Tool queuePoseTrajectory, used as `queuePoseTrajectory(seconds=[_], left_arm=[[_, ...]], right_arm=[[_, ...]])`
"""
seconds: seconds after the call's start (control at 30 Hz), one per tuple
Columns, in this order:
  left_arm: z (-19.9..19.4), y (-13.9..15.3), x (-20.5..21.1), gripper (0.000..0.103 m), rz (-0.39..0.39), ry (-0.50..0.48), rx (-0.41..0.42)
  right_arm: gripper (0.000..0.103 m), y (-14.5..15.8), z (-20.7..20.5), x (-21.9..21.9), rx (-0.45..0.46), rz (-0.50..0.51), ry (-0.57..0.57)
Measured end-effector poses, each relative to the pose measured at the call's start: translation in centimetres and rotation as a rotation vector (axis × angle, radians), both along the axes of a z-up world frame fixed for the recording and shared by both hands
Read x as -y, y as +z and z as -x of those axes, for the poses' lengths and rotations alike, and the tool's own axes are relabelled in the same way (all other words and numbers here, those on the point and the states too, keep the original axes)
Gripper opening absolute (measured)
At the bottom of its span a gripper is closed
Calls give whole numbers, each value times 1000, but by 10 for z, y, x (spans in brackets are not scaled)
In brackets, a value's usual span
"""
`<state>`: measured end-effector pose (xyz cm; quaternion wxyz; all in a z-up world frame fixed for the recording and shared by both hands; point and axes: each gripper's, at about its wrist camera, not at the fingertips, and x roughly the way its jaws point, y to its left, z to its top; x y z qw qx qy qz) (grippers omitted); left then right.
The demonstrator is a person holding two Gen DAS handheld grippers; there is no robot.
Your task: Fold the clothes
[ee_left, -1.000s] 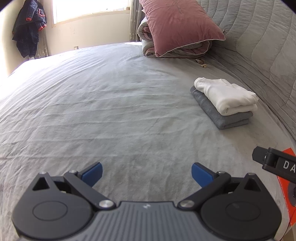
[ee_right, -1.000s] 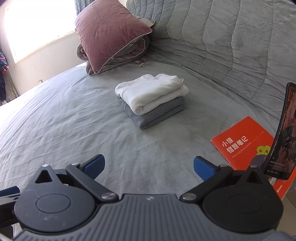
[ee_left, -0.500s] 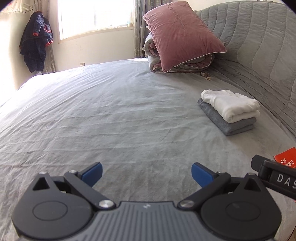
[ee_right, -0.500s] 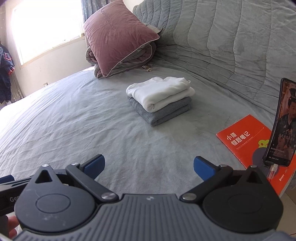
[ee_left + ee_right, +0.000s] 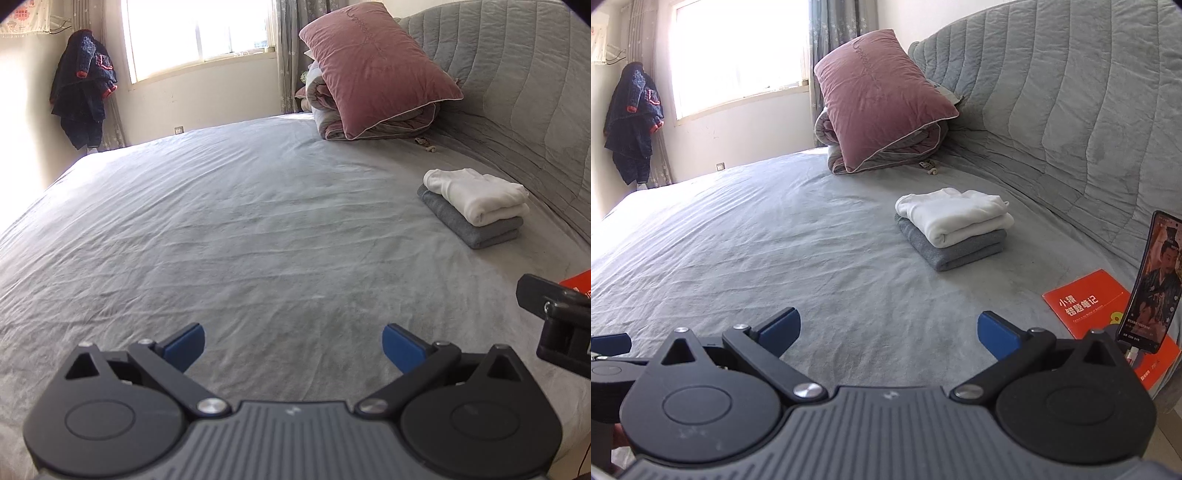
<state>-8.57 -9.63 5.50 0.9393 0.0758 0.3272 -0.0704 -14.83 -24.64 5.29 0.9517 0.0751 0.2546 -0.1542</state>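
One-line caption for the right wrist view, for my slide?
Open right tool above the bed, facing a white garment stacked on a grey one.

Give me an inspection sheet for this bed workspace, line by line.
Surface: grey bed sheet, wrinkled.
Job's things: white folded garment stacked on grey folded garment, near the headboard.
Clutter: orange booklet; phone propped upright, screen lit; small object by the bedding, too small to identify.
Grippers: left gripper and right gripper, both open, holding nothing.
Cables: plug at the phone's base; its run is hidden.
Surroundings: pink pillow on rolled quilt; window; dark jacket hanging.
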Motion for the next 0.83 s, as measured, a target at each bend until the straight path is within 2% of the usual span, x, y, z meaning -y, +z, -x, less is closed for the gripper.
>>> queuePoseTrajectory(seconds=[0.17,0.3,0.37,0.83], left_arm=[[7,2,-25,102,-21,41,-3],[12,-1,-37,102,-44,24,-10],[12,-5,-45,102,-30,35,-21],[-21,-44,-83,102,-21,136,-76]], right_arm=[[103,3,3,-23,3,34,65],[103,2,3,-38,6,26,100],[103,-1,1,-49,4,15,124],[103,-30,-36,-101,-28,16,210]])
